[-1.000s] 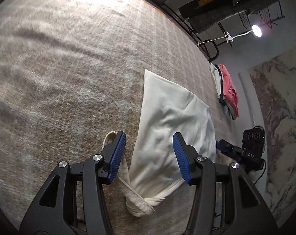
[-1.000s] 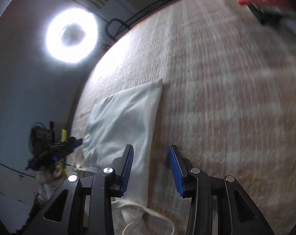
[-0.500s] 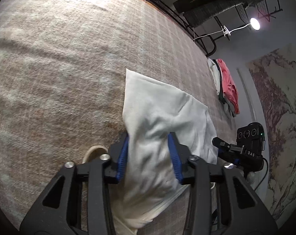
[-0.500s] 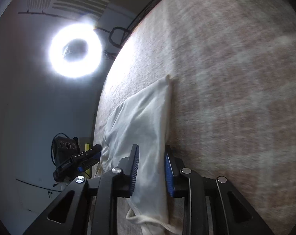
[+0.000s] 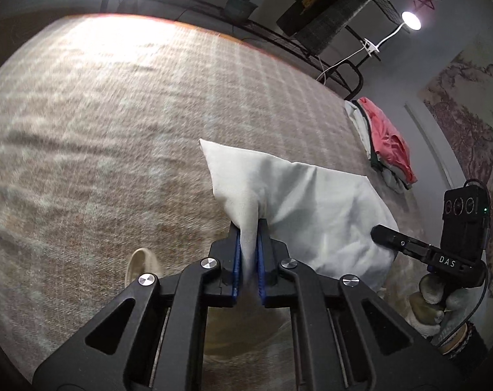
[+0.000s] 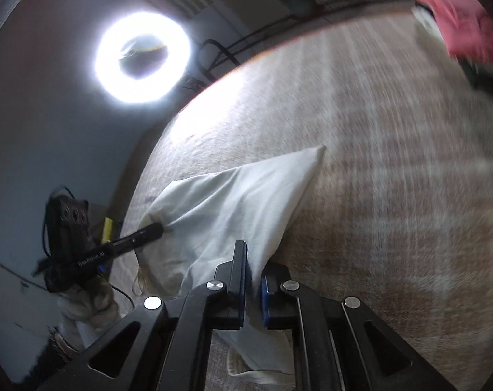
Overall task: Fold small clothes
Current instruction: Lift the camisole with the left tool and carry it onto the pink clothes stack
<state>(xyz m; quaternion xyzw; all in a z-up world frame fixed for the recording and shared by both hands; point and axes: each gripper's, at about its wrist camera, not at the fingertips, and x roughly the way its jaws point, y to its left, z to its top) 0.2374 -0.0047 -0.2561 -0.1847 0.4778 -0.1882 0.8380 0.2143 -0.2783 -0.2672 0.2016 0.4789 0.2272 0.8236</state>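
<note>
Gripping the white garment [image 5: 311,202] mid-blanket [image 5: 116,130], lifted; left gripper [image 5: 248,260] and right gripper [image 6: 253,280] both clamped on near-edge fabric. Risk: thin bites slip under uneven tension, dropping the fold crooked.

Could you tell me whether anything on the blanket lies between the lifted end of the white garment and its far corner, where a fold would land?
Nothing visible does. Both the left hand-held gripper and right hand-held gripper are shut on the white garment, and the plaid blanket around it is bare; the folded pile sits off at the edge.
</note>
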